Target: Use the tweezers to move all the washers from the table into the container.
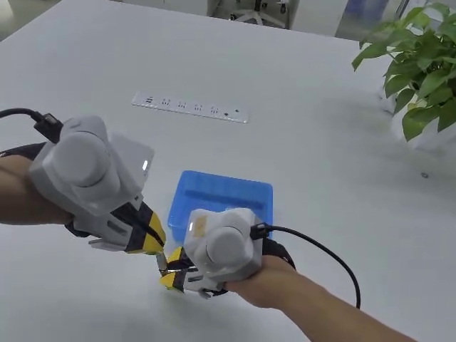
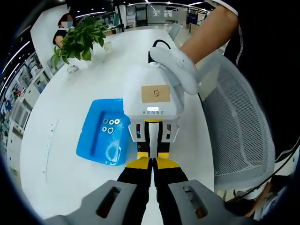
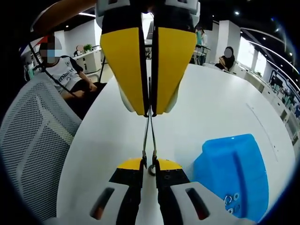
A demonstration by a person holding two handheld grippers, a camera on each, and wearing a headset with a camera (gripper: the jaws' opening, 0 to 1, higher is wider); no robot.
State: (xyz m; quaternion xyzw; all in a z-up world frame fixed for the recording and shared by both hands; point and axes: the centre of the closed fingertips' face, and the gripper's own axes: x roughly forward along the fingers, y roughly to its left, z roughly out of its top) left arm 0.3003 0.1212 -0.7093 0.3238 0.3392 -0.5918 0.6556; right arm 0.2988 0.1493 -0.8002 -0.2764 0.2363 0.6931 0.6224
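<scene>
Blue container (image 1: 221, 191) sits on the white table (image 1: 320, 164), just beyond both claws, with a few washers (image 2: 111, 125) inside. Left gripper (image 3: 150, 112) and right gripper (image 3: 150, 165) face each other tip to tip, just beside the container's near edge. Left jaws are clamped on the top end of the tweezers (image 3: 149, 136). The tweezers run straight across to the right jaws, which are narrow and bracket the tweezer tips; can't tell whether they press on them. One washer (image 3: 151, 170) sits right at the tweezer tips, between the right jaw tips, outside the container.
</scene>
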